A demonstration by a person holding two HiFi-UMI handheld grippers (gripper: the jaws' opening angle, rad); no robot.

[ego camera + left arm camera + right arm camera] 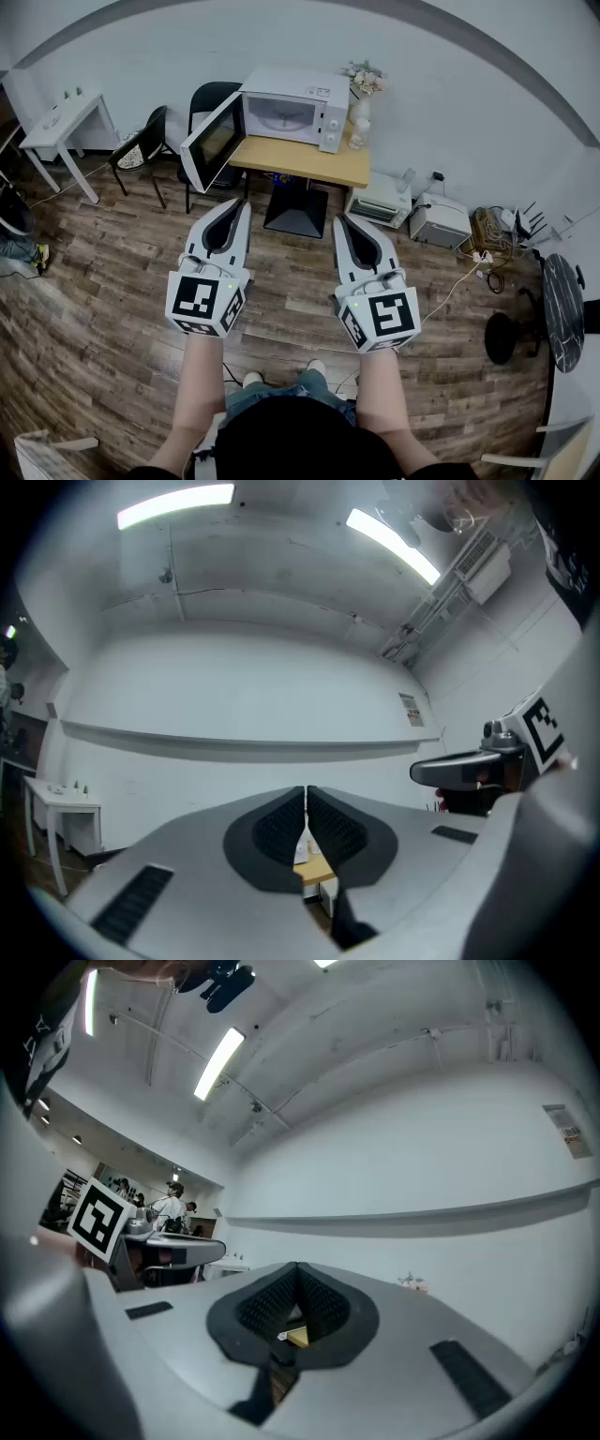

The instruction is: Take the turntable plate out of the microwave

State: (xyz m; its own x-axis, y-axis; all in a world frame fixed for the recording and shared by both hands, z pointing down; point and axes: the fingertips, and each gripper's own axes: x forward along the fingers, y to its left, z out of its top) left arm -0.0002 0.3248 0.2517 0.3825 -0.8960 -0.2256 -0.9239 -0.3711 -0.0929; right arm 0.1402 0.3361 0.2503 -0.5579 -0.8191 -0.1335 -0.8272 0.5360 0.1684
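Microwave [292, 105] sits door-open on the counter [314, 164], turntable plate [281, 120] inside; my left gripper [229, 206] and right gripper [349, 225] both clenched, empty, well short of it.

Bright, even overhead light fills the room in the head view, leaving only soft shadows beneath the wooden table [309, 161] on the plank floor [112, 281]. 2 ceiling light strips [175, 506] glare white along the top edge of the left gripper view, and 1 long tube [217, 1063] burns out in the right gripper view. Wide-angle lenses bow the walls and darken every corner to black. Close to the lens, the left gripper [306, 803] and right gripper [294, 1279] look slightly soft.
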